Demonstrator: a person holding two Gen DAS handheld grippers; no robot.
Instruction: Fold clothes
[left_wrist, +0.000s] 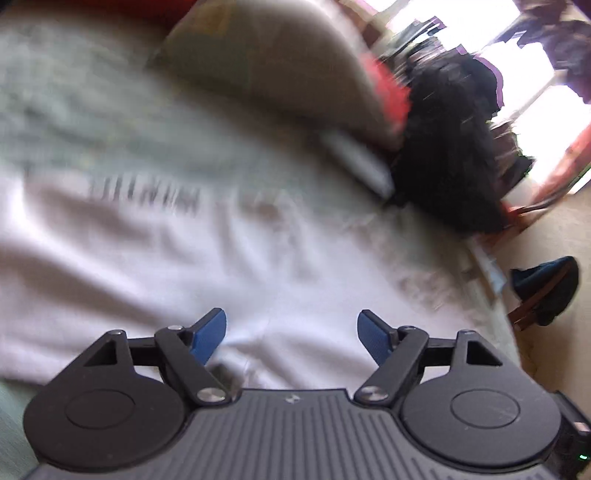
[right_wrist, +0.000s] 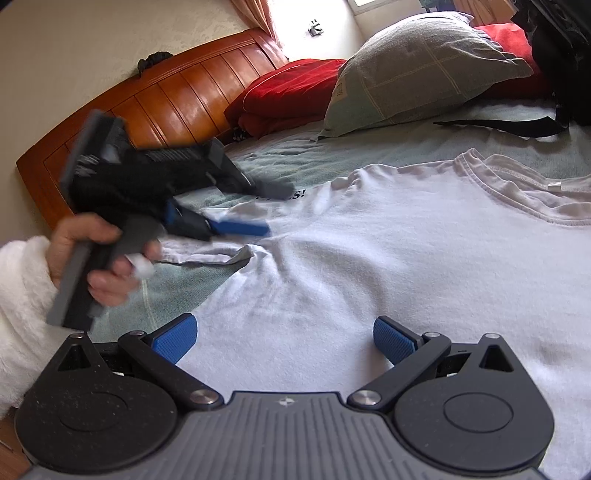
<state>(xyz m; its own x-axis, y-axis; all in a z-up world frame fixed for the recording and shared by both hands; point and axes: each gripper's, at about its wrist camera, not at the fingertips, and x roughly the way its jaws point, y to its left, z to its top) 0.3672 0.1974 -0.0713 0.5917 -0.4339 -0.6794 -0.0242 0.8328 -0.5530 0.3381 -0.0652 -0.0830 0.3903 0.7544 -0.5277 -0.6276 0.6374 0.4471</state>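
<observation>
Left tongs (right_wrist: 255, 229) nearest the shirt's (right_wrist: 369, 266) sleeve (right_wrist: 207, 254).
Both tongs spread, empty; right tongs (right_wrist: 284, 338) hover over the body, collar (right_wrist: 517, 192) far right.

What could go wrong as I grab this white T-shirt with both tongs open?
The sleeve by the left tongs is bunched, so a pinch may catch several layers or the bedsheet. The right tongs hover over mid-shirt, on the white T-shirt, far from any edge: folding from there could crease it unevenly.
</observation>
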